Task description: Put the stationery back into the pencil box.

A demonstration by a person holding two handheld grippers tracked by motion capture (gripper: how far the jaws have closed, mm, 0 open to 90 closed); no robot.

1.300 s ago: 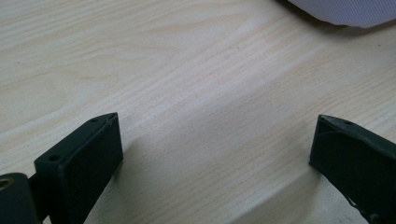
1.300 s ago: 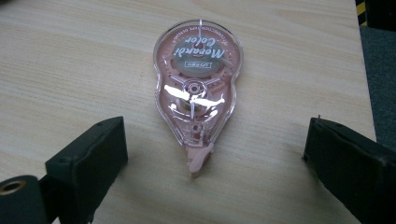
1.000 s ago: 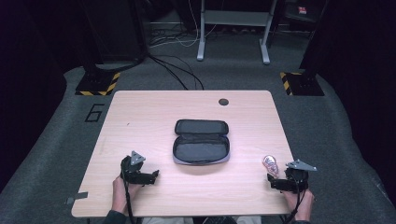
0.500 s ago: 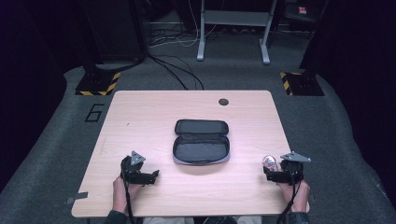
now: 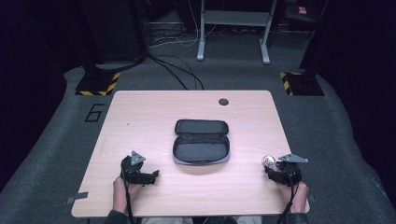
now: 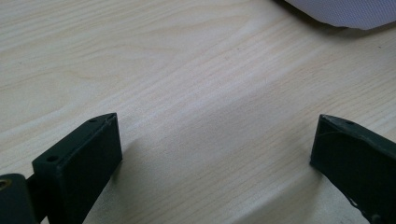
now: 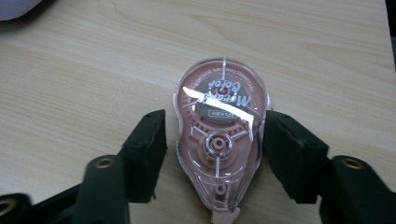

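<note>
Nearest me at the table's front right edge, my right gripper (image 5: 275, 169) has just been closing its jaws, and they now pinch the pink correction tape dispenser (image 7: 219, 144) by its two sides; it lies flat on the wooden table (image 5: 140, 112). Across at front left, my left gripper (image 5: 152, 176) rests with its jaws spread wide over bare wood. Farther in, mid-table, I see the open black pouch (image 5: 201, 142), well apart from both grippers.
</note>
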